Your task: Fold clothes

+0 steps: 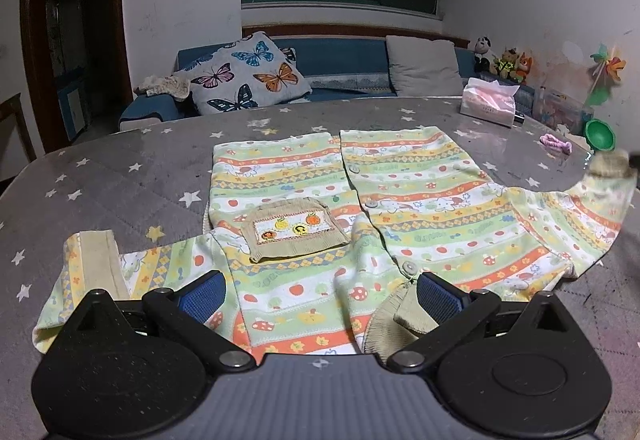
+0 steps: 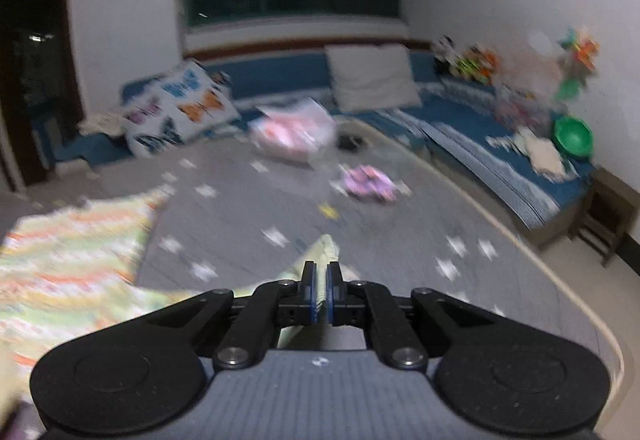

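Note:
A child's striped cardigan (image 1: 400, 208) with fruit prints lies spread on the grey star-patterned table (image 1: 120, 176), buttons up the middle and a beige pocket (image 1: 296, 236) on its left half. My left gripper (image 1: 320, 296) is open, low over the neckline, its blue pads (image 1: 204, 296) either side of the collar. The left sleeve (image 1: 92, 280) lies flat. My right gripper (image 2: 321, 280) is shut on the right sleeve's cuff (image 2: 326, 248) and holds it above the table; that raised cuff shows blurred in the left wrist view (image 1: 612, 164). The cardigan's body (image 2: 68, 268) is to its left.
A pink tissue pack (image 1: 488, 104) stands at the table's far right, with a pink hair tie (image 1: 556, 142) and a green bowl (image 1: 600, 134) near the right edge. A blue sofa (image 1: 340, 64) with a butterfly cushion (image 1: 244, 76) runs behind the table.

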`<action>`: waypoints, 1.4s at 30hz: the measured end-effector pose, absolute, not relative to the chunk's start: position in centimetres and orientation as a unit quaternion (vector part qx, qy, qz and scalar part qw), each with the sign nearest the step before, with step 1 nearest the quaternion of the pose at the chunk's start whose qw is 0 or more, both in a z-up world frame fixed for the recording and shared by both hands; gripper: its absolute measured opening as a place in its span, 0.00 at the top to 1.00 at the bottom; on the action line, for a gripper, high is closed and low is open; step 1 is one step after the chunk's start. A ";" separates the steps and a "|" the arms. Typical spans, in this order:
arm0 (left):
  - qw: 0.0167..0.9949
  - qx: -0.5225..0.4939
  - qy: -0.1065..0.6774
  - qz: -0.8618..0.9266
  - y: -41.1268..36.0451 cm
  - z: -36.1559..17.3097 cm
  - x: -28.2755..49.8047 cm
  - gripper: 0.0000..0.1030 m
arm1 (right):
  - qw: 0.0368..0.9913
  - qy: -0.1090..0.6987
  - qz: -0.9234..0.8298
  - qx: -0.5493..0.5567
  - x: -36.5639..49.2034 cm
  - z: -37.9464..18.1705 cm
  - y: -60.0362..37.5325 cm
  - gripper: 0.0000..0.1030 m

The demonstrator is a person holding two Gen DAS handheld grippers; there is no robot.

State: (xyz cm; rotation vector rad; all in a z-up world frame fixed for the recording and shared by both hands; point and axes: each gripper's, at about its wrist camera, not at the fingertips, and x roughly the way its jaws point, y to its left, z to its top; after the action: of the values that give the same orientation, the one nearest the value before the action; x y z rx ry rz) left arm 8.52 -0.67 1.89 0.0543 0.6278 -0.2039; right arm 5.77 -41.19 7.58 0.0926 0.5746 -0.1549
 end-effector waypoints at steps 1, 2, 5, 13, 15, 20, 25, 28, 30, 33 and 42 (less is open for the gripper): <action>0.946 0.026 0.307 -0.101 -0.6 1.9 8.4 0.00 | 0.958 0.275 -0.061 0.041 6.0 8.7 -40.2 0.96; 0.946 0.025 0.306 -0.101 -0.4 1.9 8.3 0.00 | 0.962 0.268 -0.045 0.034 6.3 9.7 -39.0 0.96; 0.948 0.019 0.302 -0.101 0.2 1.9 8.0 0.00 | 0.969 0.248 0.011 0.009 7.2 12.4 -34.9 0.96; 0.952 -0.003 0.291 -0.095 2.2 2.1 7.0 0.00 | 0.956 0.240 0.159 -0.051 10.4 14.8 -22.0 0.96; 0.953 -0.008 0.289 -0.093 2.7 2.1 6.7 0.00 | 0.949 0.246 0.185 -0.064 10.9 14.2 -19.0 0.96; 0.953 -0.020 0.292 -0.085 3.6 1.8 6.3 0.00 | 0.930 0.266 0.240 -0.087 10.8 12.4 -12.9 0.96; 0.951 -0.024 0.299 -0.080 3.8 1.3 6.2 0.00 | 0.910 0.287 0.282 -0.097 10.3 10.2 -9.4 0.95; 0.951 -0.021 0.298 -0.079 3.7 1.3 6.1 0.00 | 0.903 0.300 0.290 -0.105 9.7 9.4 -9.2 0.93; 0.952 -0.022 0.293 -0.081 3.8 1.5 6.1 0.00 | 0.905 0.299 0.286 -0.101 9.4 9.6 -10.4 0.89; 0.953 -0.022 0.289 -0.089 3.5 1.9 6.4 0.05 | 0.910 0.304 0.262 -0.106 9.3 9.3 -13.5 0.80; 0.934 -0.002 0.333 -0.131 0.7 1.0 9.7 0.26 | 0.908 0.369 0.164 -0.112 6.8 5.1 -22.9 0.66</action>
State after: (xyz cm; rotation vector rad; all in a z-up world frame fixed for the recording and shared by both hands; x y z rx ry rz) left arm 9.73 0.72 1.03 -0.0051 0.6803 -0.2677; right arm 6.79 -22.91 5.10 -0.2317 0.7615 0.3389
